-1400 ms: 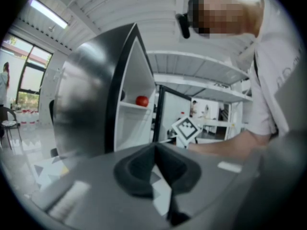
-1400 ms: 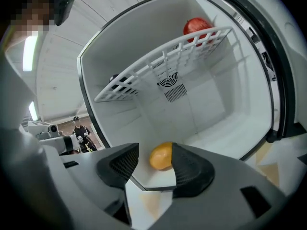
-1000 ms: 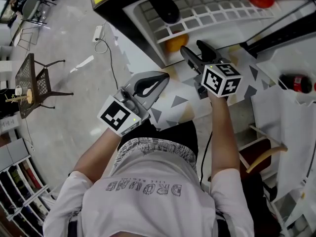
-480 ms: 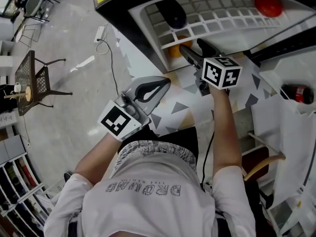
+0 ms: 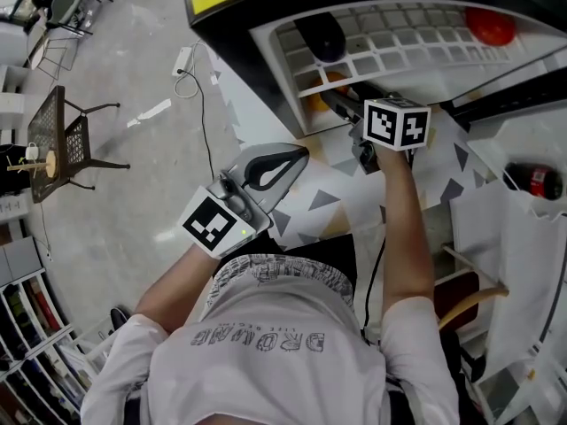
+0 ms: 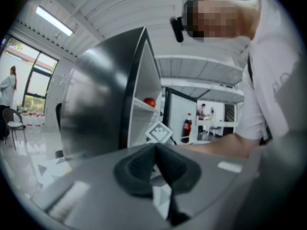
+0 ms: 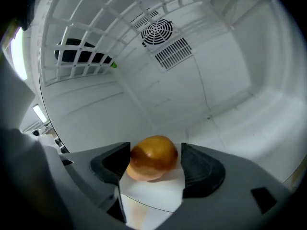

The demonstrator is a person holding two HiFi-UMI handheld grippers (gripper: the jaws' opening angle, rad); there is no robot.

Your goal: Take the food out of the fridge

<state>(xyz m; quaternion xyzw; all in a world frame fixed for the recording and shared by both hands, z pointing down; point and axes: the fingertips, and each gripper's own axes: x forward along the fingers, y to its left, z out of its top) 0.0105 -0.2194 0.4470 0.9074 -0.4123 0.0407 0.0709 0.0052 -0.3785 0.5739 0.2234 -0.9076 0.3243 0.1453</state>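
We place the right gripper (image 7: 152, 151), jaws just opened wide, astride the round golden-brown bun (image 7: 154, 159) near the front edge of the white fridge floor (image 7: 230, 123), ready to clamp; the left gripper (image 6: 156, 164) idles closed outside.

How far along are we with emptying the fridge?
Done: the fridge is open, but I see no food outside it. In hand: the right tongs, jaws just opened wide, straddle the orange food on the fridge floor without gripping it; the left tongs are shut and empty. Left: grip and lift it out, then the dark item and the red item on the wire shelf.
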